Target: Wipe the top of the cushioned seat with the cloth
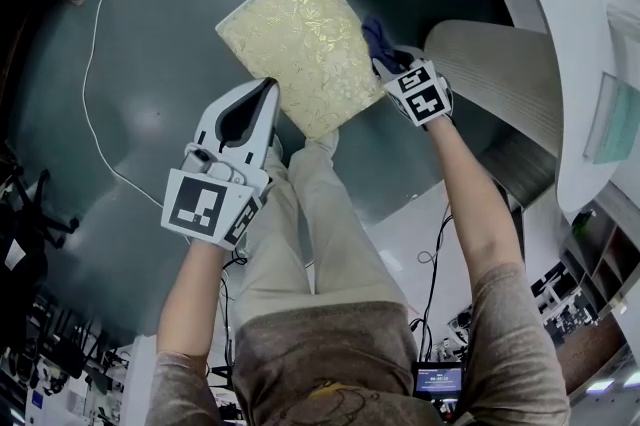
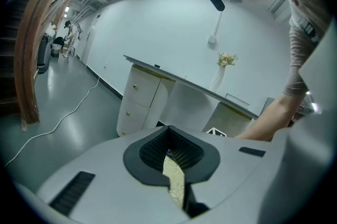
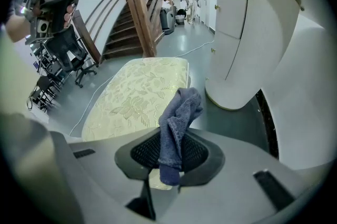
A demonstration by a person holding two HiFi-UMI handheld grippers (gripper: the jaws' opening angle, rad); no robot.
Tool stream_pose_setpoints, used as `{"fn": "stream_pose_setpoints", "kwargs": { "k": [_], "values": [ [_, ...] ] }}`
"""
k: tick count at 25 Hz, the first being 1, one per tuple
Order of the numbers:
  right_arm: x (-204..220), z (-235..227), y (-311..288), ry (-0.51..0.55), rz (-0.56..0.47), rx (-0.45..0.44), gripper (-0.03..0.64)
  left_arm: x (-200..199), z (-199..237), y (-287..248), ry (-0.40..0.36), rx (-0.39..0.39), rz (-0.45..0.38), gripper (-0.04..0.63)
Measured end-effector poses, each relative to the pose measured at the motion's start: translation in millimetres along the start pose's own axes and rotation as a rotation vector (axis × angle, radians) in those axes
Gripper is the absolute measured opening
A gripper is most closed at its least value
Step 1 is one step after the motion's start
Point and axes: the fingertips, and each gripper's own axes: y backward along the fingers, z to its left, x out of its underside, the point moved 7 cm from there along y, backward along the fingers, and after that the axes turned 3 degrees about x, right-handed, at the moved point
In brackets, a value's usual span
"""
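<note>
In the head view, the cushioned seat (image 1: 295,44) lay ahead; in the left gripper view, the left gripper (image 2: 169,132) had its jaws pressed together, empty; in the right gripper view, the right gripper (image 3: 171,139) pinched the cloth (image 3: 180,110) (soft, light, probably floppy) by its bunched middle at the seat's edge
</note>
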Motion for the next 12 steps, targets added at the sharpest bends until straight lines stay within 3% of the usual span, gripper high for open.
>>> {"fn": "stream_pose_setpoints", "kwargs": {
  "k": [12],
  "values": [
    [-11.1,51.9,-6.3,0.021,-0.012,-0.102,0.094,-3.2,2.7,10.6,-0.01,0.003,-0.001,0.015]
  ]
}}
